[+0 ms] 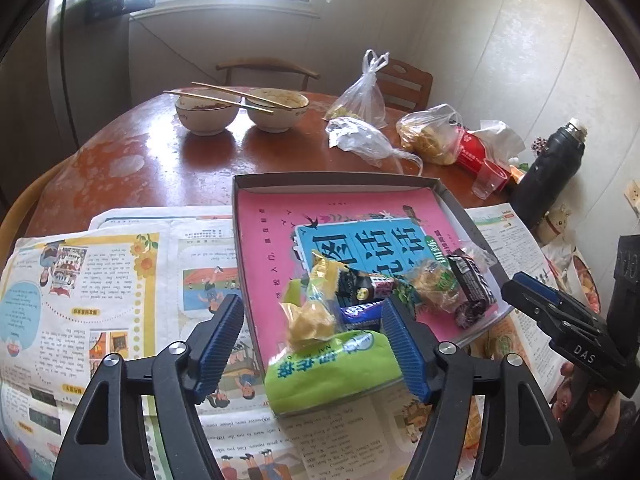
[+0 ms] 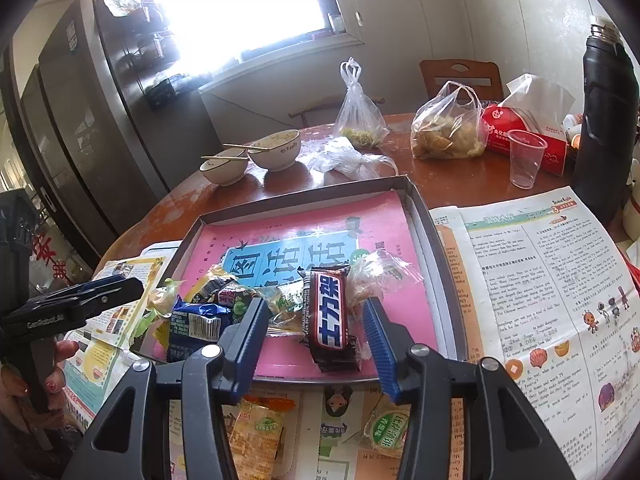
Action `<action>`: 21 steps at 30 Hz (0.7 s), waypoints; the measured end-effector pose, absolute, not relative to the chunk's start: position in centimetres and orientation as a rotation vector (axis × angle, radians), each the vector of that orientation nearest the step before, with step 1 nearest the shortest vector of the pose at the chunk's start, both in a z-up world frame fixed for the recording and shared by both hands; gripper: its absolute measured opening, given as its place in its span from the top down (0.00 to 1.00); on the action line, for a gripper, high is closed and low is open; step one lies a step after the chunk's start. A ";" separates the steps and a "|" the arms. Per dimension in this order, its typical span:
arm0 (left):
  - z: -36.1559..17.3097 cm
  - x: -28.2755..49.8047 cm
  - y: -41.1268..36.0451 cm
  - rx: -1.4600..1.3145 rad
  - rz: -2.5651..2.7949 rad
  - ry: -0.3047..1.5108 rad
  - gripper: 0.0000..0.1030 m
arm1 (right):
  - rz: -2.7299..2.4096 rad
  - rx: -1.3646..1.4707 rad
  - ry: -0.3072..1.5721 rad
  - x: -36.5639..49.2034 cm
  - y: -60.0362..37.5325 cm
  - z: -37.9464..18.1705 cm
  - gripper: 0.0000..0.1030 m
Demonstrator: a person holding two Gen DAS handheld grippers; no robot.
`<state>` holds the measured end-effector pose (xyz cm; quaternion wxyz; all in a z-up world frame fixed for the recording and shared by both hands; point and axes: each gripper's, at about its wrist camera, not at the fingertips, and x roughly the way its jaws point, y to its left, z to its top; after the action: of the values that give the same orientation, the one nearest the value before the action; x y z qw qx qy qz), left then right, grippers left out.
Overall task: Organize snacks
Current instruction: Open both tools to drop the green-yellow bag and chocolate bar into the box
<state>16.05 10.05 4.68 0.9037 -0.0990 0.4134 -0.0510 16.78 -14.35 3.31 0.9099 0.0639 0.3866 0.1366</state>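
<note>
A shallow grey tray (image 1: 340, 181) lined with a pink sheet holds several wrapped snacks at its near edge. In the left wrist view a green pack (image 1: 332, 368) lies between the fingers of my open left gripper (image 1: 314, 350), with a yellow-green wrapped snack (image 1: 310, 316) behind it. In the right wrist view my open right gripper (image 2: 316, 344) straddles a brown chocolate bar (image 2: 329, 312) in the tray (image 2: 416, 196). A blue pack (image 2: 192, 328) lies left of it. Two wrapped snacks, orange (image 2: 254, 432) and green (image 2: 386, 428), lie on the newspaper below the tray.
Newspapers (image 1: 100, 280) cover the near part of the round wooden table. Two bowls with chopsticks (image 1: 240, 110), plastic bags (image 1: 360, 100), a red tissue pack (image 2: 524, 132), a clear cup (image 2: 526, 158) and a black flask (image 2: 608, 120) stand behind the tray.
</note>
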 end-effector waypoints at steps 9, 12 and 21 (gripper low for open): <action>5.5 15.3 8.4 -0.180 -0.135 0.854 0.27 | 0.279 0.145 0.773 15.7 -15.2 3.6 0.45; 5.7 15.2 7.7 -0.166 -0.134 0.858 0.27 | 0.277 0.145 0.760 15.2 -15.6 3.8 0.42; 6.1 14.5 5.0 -0.115 -0.147 0.845 0.27 | 0.278 0.144 0.744 13.8 -17.1 4.0 0.37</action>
<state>14.47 4.96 6.13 0.9078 -0.0559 0.4096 -0.0714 13.79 -17.12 3.99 0.9196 0.0701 0.3621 0.1354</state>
